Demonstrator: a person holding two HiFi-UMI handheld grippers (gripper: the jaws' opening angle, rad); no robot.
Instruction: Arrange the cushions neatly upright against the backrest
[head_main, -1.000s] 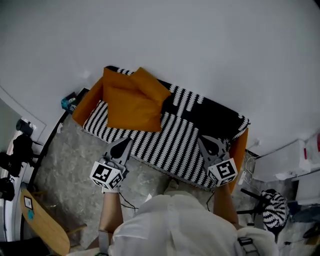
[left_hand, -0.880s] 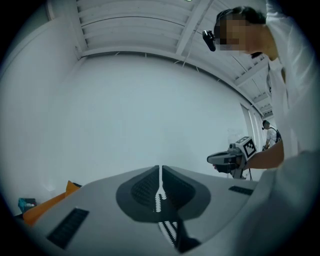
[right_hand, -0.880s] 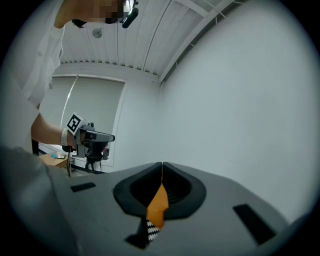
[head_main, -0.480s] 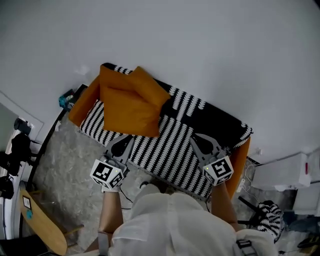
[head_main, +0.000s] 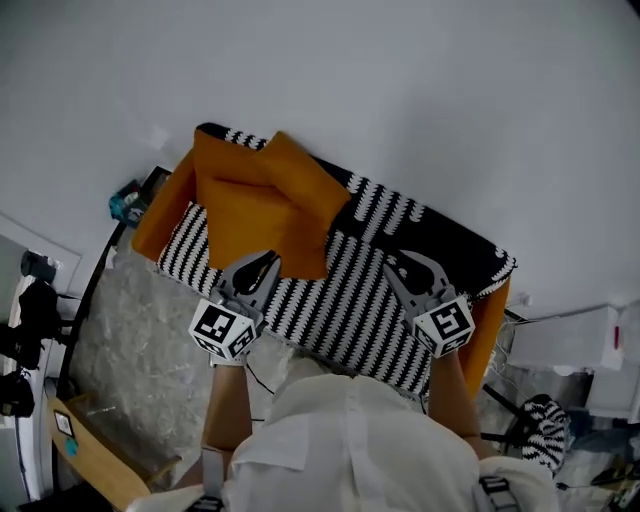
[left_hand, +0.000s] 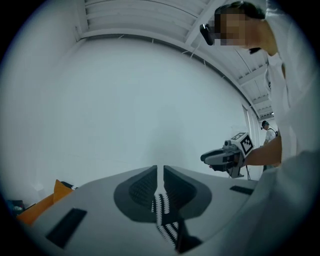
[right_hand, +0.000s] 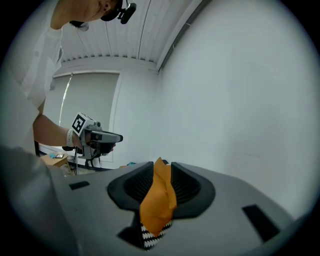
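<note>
We judge this the approach: the orange cushions lie heaped at the sofa's left end. Our left tongs hover closed just beside them. Our right tongs have just been opening, nothing between them. Next, grip one cushion.
</note>
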